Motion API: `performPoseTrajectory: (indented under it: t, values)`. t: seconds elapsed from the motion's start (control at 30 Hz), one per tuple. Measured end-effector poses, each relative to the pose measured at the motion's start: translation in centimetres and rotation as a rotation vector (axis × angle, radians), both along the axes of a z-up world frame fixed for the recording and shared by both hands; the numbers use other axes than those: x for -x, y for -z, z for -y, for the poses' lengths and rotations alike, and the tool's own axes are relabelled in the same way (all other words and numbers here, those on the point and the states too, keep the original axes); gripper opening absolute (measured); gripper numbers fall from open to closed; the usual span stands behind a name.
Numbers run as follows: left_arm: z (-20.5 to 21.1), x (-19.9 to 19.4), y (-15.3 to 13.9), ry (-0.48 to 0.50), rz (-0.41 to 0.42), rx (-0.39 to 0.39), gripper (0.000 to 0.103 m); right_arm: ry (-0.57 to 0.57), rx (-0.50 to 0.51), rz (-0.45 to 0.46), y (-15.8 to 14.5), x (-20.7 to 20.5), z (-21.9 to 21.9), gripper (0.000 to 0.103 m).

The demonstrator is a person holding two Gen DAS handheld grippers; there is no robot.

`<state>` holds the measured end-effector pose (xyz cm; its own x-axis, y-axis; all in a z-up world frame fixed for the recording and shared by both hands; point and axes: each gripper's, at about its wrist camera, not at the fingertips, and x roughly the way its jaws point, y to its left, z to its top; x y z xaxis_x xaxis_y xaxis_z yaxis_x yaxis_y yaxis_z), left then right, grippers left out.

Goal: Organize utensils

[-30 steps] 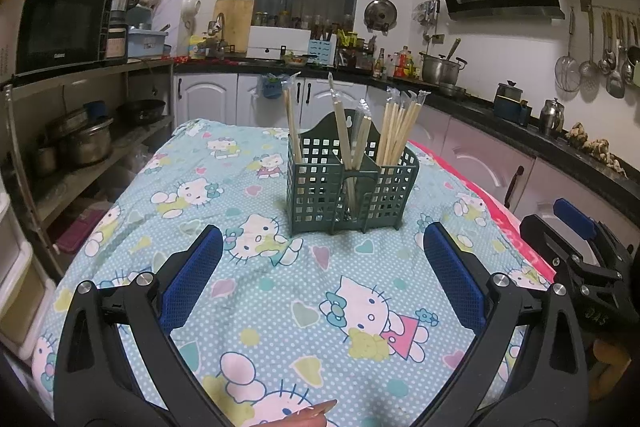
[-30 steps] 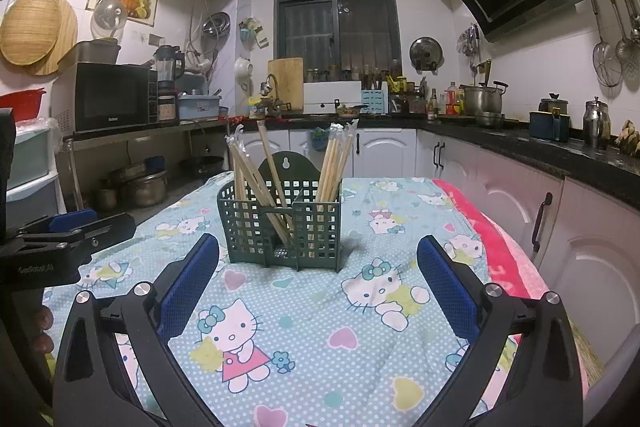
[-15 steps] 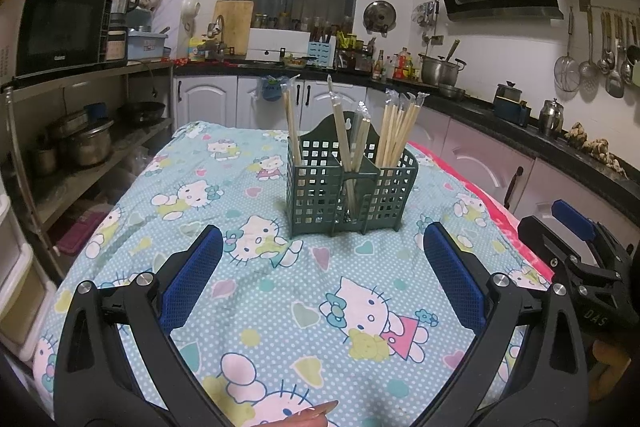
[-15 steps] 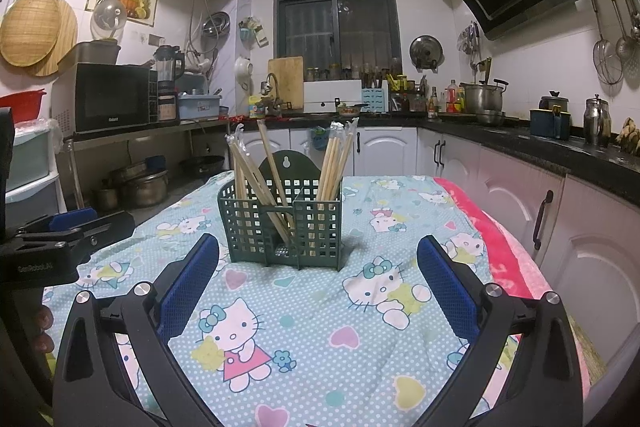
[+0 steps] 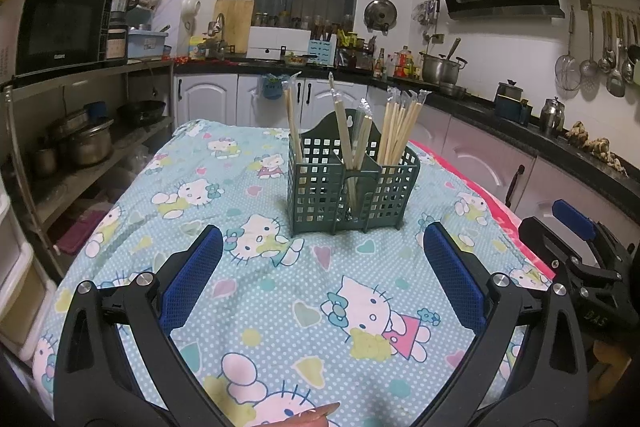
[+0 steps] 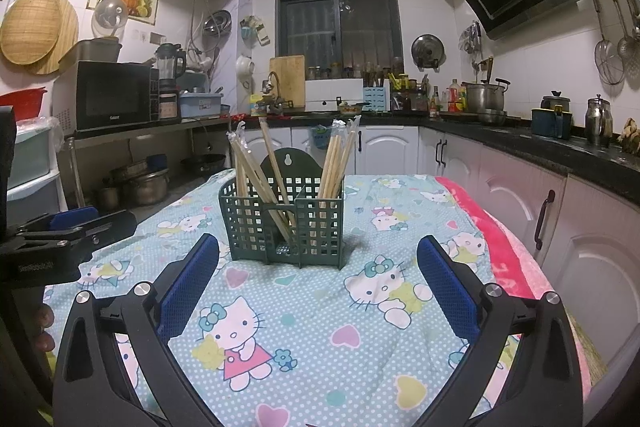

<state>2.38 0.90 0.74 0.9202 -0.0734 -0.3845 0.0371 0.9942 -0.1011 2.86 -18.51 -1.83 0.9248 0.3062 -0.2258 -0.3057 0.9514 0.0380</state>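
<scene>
A dark green plastic utensil holder (image 5: 352, 183) with grid walls and separate compartments stands upright on the table; it also shows in the right wrist view (image 6: 284, 223). Several wrapped wooden chopsticks (image 5: 396, 131) stand in its compartments, seen too in the right wrist view (image 6: 336, 155). My left gripper (image 5: 320, 259) is open and empty, short of the holder. My right gripper (image 6: 318, 267) is open and empty, in front of the holder. Each gripper appears at the edge of the other's view: the right one (image 5: 576, 251) and the left one (image 6: 68, 231).
A Hello Kitty tablecloth (image 5: 280, 287) covers the table, with a pink edge (image 6: 492, 239) on the right. White cabinets (image 6: 560, 227) and a black counter run along the right. A shelf with pots (image 5: 84, 143) and a microwave (image 5: 60, 27) stands left.
</scene>
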Motion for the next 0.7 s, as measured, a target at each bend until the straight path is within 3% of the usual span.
performPoseTrajectory:
  t: [0.7]
  values:
    - [-0.9, -1.5, 0.9, -0.01, -0.072, 0.049, 0.092, 0.046, -0.017, 0.003, -0.5, -0.7, 1.6, 0.097]
